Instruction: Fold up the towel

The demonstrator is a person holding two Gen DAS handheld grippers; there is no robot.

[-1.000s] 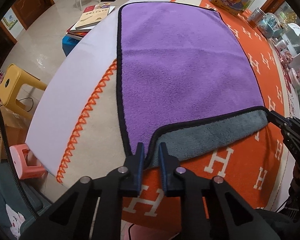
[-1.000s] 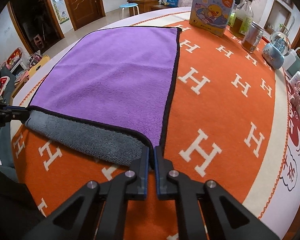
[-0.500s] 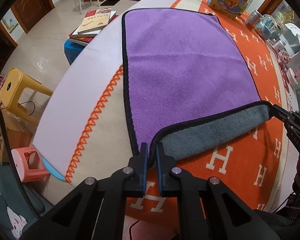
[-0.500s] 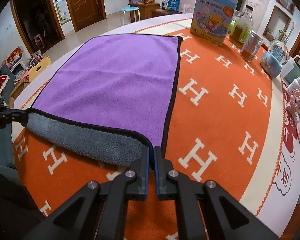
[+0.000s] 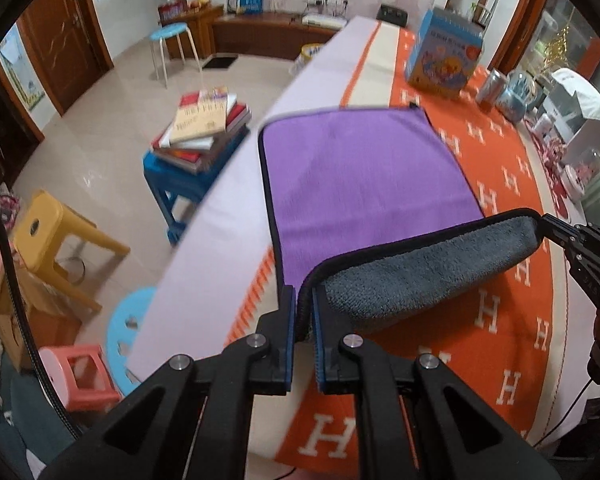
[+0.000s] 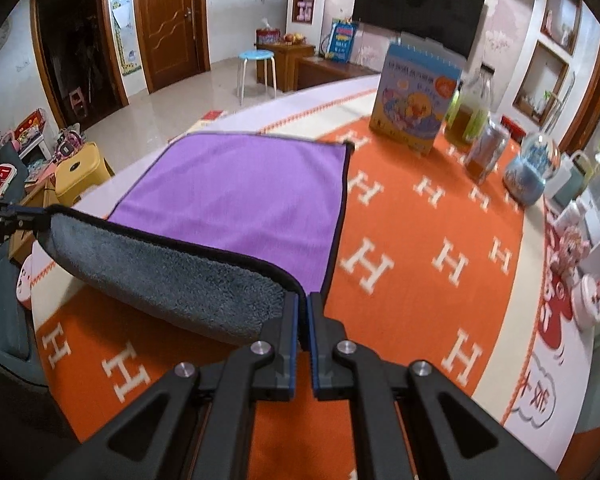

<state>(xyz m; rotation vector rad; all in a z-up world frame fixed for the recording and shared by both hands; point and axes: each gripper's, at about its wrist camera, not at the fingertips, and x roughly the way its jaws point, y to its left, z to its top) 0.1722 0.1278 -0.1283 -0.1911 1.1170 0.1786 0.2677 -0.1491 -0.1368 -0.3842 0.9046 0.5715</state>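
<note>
A: How is the purple towel (image 5: 364, 168) held?

B: Each near corner is pinched by a nearly closed gripper: left gripper (image 5: 304, 312), right gripper (image 6: 303, 316). The near hem is raised, grey underside shown; the far half is left on the orange tablecloth (image 6: 420, 264).

A: Why both corners?

B: Probably so the hem is carried over level.
</note>
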